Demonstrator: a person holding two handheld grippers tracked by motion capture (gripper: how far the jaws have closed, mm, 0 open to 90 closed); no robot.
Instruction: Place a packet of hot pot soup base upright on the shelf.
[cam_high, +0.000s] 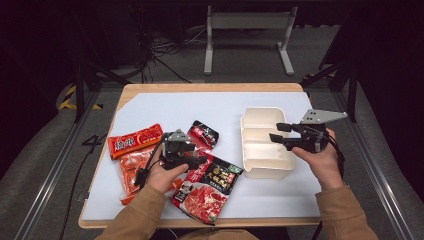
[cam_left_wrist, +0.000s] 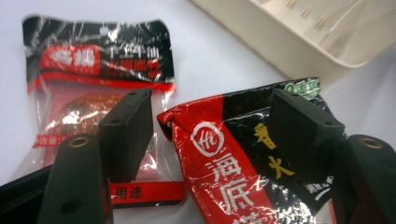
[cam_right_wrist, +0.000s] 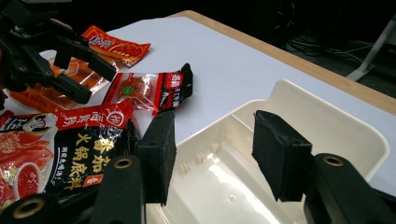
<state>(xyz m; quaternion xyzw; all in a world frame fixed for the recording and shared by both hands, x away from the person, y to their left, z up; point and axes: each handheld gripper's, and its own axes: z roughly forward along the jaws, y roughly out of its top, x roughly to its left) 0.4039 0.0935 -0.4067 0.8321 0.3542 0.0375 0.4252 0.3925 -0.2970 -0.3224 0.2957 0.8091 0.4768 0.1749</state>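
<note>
A large red-and-black hotpot packet (cam_high: 210, 184) lies at the front middle of the white sheet. My left gripper (cam_high: 200, 155) hovers low over the packet's top edge (cam_left_wrist: 224, 154). It is open, one jaw on each side of that edge and neither closed on it. A small black-and-red sauce packet (cam_left_wrist: 98, 70) lies just beyond. Over the near end of the cream divided tray (cam_high: 260, 116), my right gripper (cam_high: 275, 131) is open with nothing between its jaws. From the right gripper view (cam_right_wrist: 215, 126) I look down into the tray (cam_right_wrist: 327, 126), with the left gripper (cam_right_wrist: 95, 84) farther off.
An orange packet (cam_high: 135, 140) and a clear packet of orange-red contents (cam_high: 131, 170) lie at the left of the sheet. Bare white sheet stretches behind the packets and tray. The table's wooden edge (cam_high: 210, 87) runs along the back, with stands and cables on the floor beyond.
</note>
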